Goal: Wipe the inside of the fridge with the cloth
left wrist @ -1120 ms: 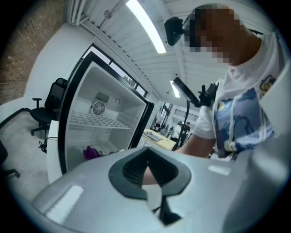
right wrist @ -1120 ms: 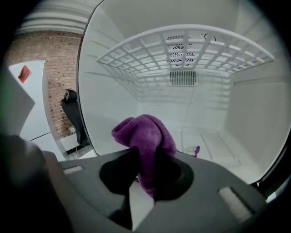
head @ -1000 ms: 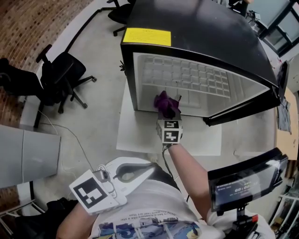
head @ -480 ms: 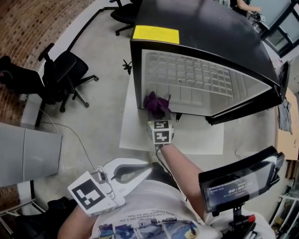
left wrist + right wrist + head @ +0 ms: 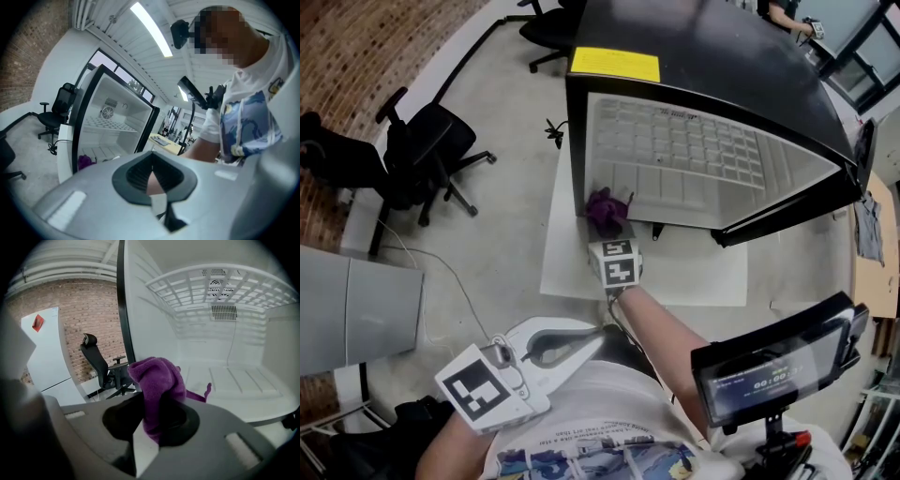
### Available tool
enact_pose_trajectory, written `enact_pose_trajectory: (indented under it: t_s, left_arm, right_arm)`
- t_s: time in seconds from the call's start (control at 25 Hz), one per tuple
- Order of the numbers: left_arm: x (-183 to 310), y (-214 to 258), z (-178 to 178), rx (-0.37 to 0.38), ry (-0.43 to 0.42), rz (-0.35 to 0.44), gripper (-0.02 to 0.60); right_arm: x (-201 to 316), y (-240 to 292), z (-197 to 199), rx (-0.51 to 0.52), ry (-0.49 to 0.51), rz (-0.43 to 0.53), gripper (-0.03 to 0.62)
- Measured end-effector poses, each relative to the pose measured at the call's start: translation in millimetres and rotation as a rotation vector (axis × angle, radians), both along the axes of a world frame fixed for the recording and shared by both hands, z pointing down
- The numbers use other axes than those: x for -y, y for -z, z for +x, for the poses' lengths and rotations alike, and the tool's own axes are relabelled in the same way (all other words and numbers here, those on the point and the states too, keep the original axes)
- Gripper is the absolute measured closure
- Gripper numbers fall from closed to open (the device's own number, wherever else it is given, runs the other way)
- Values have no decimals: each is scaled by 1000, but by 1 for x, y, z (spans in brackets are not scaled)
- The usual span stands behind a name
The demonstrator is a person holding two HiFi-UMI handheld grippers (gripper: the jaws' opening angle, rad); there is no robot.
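Whereas a second ago the cloth (image 5: 606, 210) sat nearer the mid-width of the fridge (image 5: 712, 56), it has since travelled along the front edge of the fridge floor (image 5: 234, 385) and now lies close to the fridge's left wall (image 5: 145, 319). The right hand-held gripper (image 5: 612, 232) is clenched on the purple cloth, a bunched wad standing up between the jaws with a loose tail pointing into the fridge. Reading: one sideways stroke over the front strip is about spent; the rear floor, walls and wire shelf (image 5: 211, 287) likely remain. The left hand-held gripper (image 5: 586, 339) is idle outside the fridge, by the person's torso, jaws closed together on nothing.
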State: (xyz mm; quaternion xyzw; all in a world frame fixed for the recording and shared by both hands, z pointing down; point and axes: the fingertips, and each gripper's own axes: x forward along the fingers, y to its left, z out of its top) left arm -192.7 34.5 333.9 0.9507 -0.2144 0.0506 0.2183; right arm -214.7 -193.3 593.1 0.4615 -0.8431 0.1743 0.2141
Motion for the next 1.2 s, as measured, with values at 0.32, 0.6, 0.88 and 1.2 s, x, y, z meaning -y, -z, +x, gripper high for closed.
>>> enact_pose_trajectory:
  t_s: [0.32,0.6,0.88,1.2]
  left_arm:
    - [-12,11,-4,-27,-12,31,577]
    - [-37,17,-6,-44,-48,57,577]
    - [-70,17,17,-56,-145,92,577]
    - [-92,21,84,-73,-225,123,577]
  right_arm:
    - [-18,18,-1,21,39,13,514]
    - [-64,82,28,74,88,86,514]
    - [-128,160,122,74,10,158,514]
    - [-194,219,260,48,-102,221,514]
